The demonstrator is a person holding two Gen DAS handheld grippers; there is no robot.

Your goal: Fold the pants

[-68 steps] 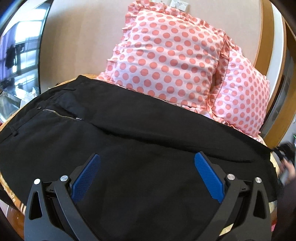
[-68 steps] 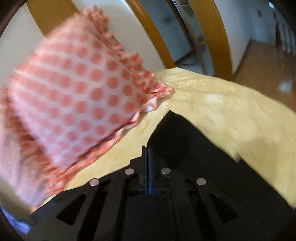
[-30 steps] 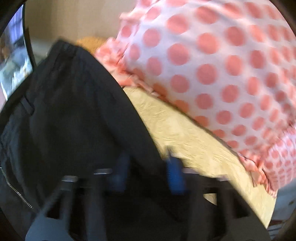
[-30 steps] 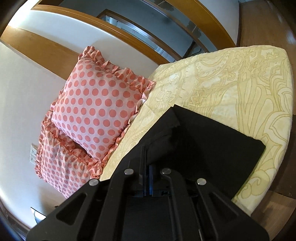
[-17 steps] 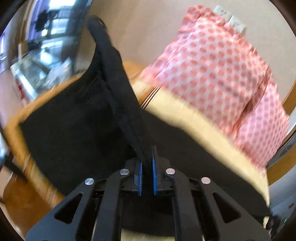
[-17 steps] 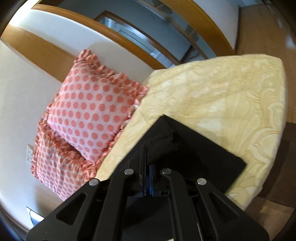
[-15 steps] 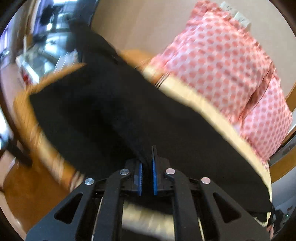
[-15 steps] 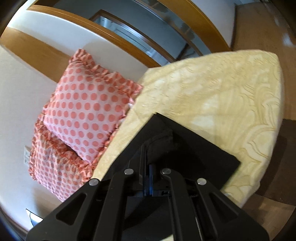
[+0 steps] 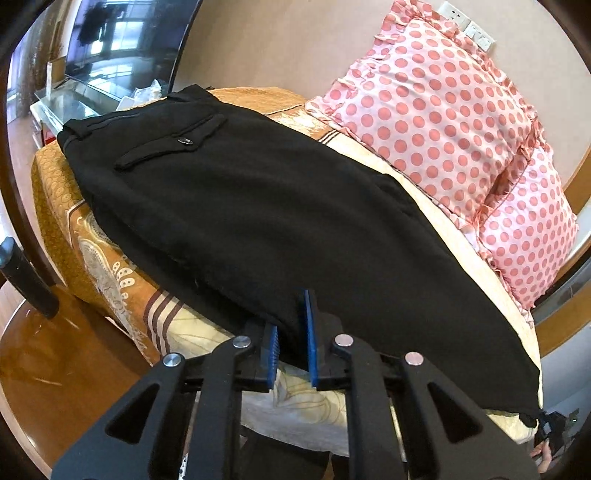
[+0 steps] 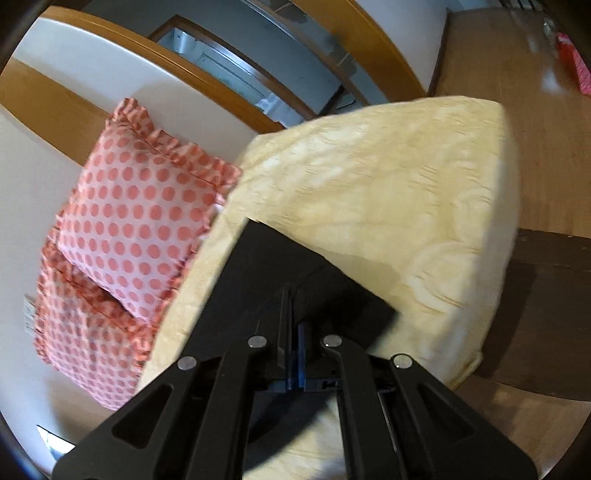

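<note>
— So, what are you standing over?

— Well, a bed (image 9: 122, 295) with a yellow patterned cover, orange at the end nearest my left side. Black pants (image 9: 258, 206) lie folded lengthwise along its near edge, back pocket and button facing up, waistband at the orange end.

— And your hands?

— My left gripper (image 9: 291, 332) has its blue pads (image 9: 309, 332) slightly apart, with the near edge of the pants between them at mid-length; I cannot tell whether they really pinch it. My right gripper (image 10: 293, 332) is closed tight on the dark cloth at the leg end, which lies on the pale cover near the bed's corner (image 10: 491, 122).

— What is behind the pants?

— Two pink pillows with red dots (image 9: 443, 110), ruffled at the edges, propped against a beige wall (image 9: 258, 44). A white socket plate (image 9: 465, 22) sits above them.

— And the rest of the room?

— Wooden floor (image 10: 498, 55), a curved wooden frame (image 10: 221, 85) by the wall, and a dark screen (image 9: 122, 33) past the orange end.
</note>
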